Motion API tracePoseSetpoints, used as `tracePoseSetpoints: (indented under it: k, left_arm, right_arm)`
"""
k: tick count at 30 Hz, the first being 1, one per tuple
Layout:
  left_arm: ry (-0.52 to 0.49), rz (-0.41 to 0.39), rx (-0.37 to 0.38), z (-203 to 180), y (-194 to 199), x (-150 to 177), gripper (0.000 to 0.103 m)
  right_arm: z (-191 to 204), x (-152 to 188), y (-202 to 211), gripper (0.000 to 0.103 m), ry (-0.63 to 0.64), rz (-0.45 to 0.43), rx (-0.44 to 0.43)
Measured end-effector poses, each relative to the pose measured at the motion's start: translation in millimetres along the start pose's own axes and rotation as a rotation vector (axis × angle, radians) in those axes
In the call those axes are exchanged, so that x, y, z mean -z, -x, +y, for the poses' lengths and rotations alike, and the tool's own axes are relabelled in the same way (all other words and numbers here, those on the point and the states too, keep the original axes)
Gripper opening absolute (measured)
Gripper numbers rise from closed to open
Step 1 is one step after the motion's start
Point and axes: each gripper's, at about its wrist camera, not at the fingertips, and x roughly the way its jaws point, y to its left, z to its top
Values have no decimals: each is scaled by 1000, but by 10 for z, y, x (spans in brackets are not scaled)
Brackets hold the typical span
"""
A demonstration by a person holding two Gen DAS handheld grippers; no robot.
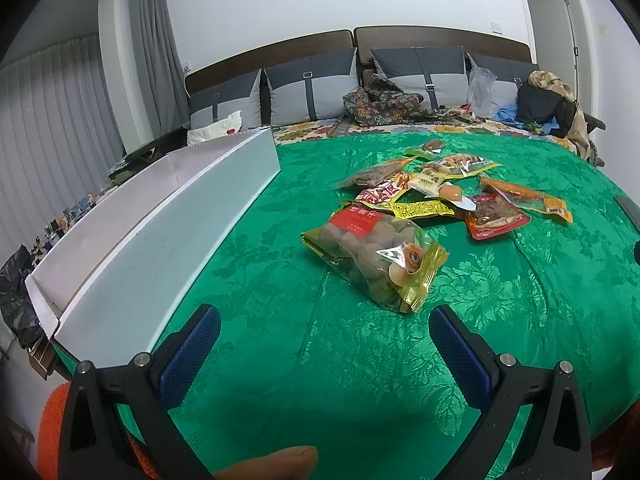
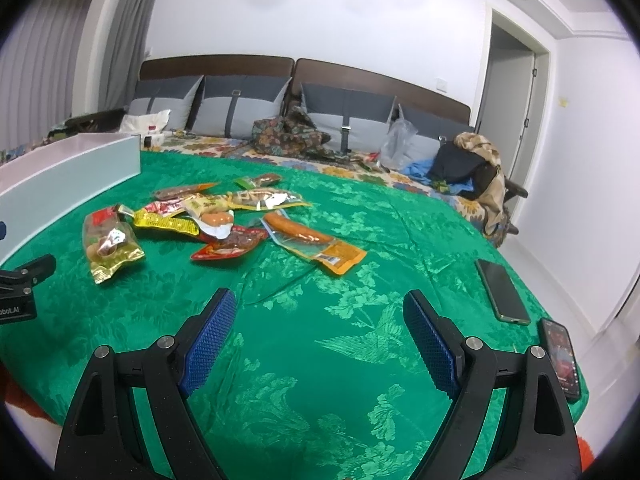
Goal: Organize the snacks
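While both claws hang open and empty over the bed (image 1: pixel 280 280), left claw (image 1: pixel 324 344) faces the egg bag (image 1: pixel 372 260), likely first pick. Snack pile (image 2: pixel 224 216) lies beyond; white box (image 1: pixel 160 232) sits left, probably the destination.

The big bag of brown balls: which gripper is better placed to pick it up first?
Probably left. The big bag lies just ahead of the open left gripper, beside the white box. The right gripper faces bare green cloth.
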Motion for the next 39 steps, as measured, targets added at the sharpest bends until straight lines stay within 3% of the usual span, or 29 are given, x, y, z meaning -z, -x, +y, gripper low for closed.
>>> tracePoseSetpoints:
  k: [15,32,36,39]
  left_arm:
    - [-5,27,7,6,-54,22,103]
    - [5,191,61,17,-392,179,103]
    - [8,238,78,27,-505,197,103]
    - [11,266,83,58,-591,199,103]
  right_arm:
    - [13,26,-20,88,0,6,-3]
    - [5,62,-66,88,-5,32,-10]
    - [-9,84,-114,88,-16,61,-29]
    - [-73,124,-251,88,-52,135,-67]
